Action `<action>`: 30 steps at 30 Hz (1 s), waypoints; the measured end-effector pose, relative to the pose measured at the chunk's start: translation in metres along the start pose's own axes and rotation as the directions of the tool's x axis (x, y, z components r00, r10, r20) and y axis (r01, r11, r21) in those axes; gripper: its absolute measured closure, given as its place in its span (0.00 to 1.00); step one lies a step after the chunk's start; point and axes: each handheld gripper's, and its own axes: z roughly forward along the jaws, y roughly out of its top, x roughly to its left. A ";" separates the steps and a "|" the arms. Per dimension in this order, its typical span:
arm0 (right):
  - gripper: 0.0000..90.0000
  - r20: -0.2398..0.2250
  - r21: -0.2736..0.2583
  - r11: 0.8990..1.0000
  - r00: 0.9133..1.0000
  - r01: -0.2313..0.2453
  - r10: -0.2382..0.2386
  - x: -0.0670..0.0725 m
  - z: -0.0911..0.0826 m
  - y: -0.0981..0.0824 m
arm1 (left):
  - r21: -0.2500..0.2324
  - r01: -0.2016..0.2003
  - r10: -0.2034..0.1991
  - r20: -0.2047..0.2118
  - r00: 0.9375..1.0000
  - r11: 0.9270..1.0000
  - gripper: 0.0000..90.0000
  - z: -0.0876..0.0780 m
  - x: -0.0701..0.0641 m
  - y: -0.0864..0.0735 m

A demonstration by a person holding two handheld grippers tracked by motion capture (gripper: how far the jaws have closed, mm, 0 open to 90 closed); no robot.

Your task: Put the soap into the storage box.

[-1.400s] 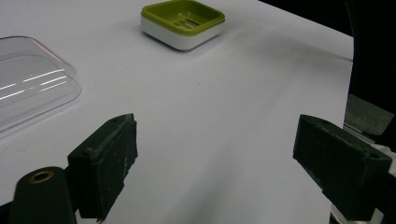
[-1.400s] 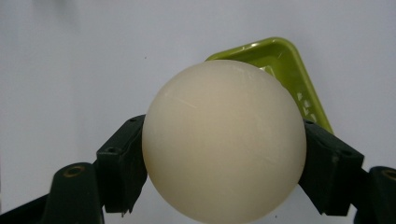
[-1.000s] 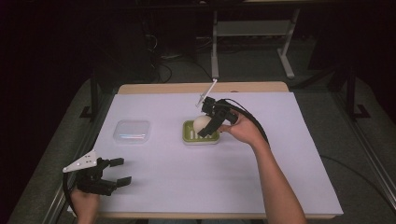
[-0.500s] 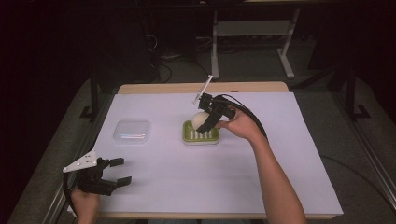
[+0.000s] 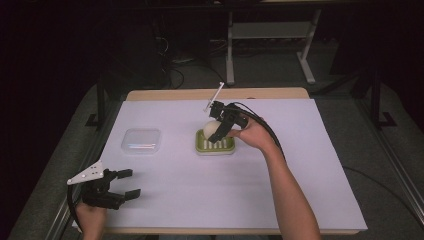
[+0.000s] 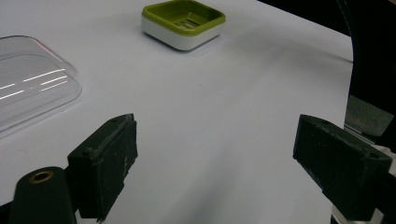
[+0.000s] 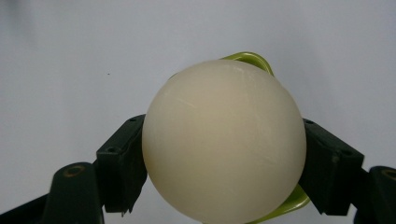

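Looking across the white desk (image 5: 300,190), we see the right tool (image 5: 220,131) near its middle, clamped on a cream ball (image 7: 224,140) held just above the green and white slotted dish (image 5: 215,145). At the near left corner our left tool (image 5: 120,185) rests with jaws wide apart and nothing between them. A clear plastic lid (image 5: 141,139) lies flat left of the dish, well apart from it.

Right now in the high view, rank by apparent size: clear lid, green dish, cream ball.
1. and 2. clear lid and green dish: near enough alike in footprint that I won't rank them.
3. cream ball, clearly smallest, held between the right gripper fingers over the dish, partly hidden by them.
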 end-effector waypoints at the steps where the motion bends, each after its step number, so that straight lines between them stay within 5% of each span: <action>1: 0.27 0.000 0.002 1.000 1.000 0.000 0.000 -0.001 0.001 0.000 | 0.004 0.000 0.000 -0.001 1.000 1.000 0.15 0.000 0.000 0.000; 30: 0.27 -0.005 0.031 0.998 0.998 -0.061 0.062 -0.014 0.029 -0.011 | 0.000 0.006 -0.006 -0.001 1.000 1.000 0.15 0.000 -0.001 0.000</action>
